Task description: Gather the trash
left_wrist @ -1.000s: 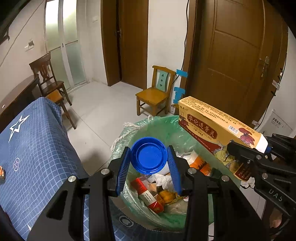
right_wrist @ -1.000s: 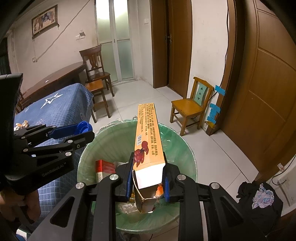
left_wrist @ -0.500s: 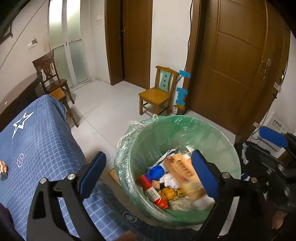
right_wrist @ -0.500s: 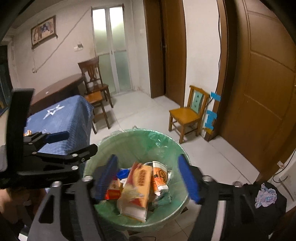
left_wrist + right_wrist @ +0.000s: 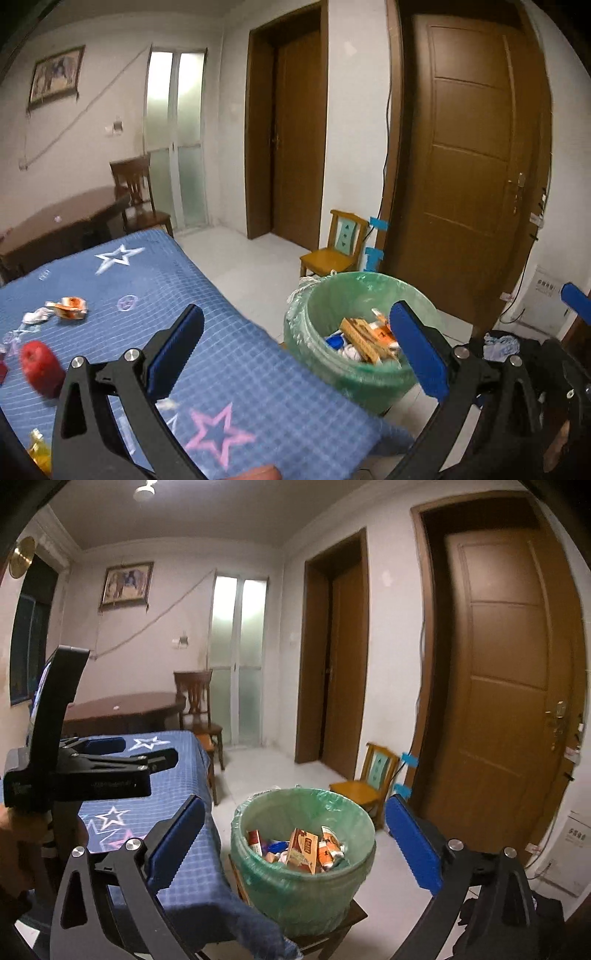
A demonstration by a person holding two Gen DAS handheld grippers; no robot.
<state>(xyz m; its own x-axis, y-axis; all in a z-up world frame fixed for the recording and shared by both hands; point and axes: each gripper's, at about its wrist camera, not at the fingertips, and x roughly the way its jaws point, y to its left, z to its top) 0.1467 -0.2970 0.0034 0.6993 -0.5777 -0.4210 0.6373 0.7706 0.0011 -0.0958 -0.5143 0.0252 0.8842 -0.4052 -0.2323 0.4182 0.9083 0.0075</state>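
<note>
The green-lined trash bin [image 5: 314,314] [image 5: 258,812] stands beside the blue table and holds the long orange box [image 5: 360,338] [image 5: 303,849], a blue lid [image 5: 334,342] and other packets. My left gripper [image 5: 295,350] is open and empty, over the table's corner. My right gripper [image 5: 295,842] is open and empty, back from the bin. On the blue star-patterned tablecloth [image 5: 166,288] lie a crumpled orange wrapper [image 5: 70,307], white paper scraps [image 5: 35,316] and a red apple [image 5: 40,367]. The left gripper's body also shows in the right wrist view [image 5: 85,771].
A small wooden chair [image 5: 336,254] [image 5: 365,782] stands behind the bin, near a brown door [image 5: 472,184]. A dark wooden table [image 5: 55,225] and a tall chair [image 5: 136,195] are at the back. Dark cloth [image 5: 502,343] lies on the floor at right.
Both grippers opened and dropped the blue lid and the long orange box into the bin. Both have since pulled back and up; the left one turned toward the table.
</note>
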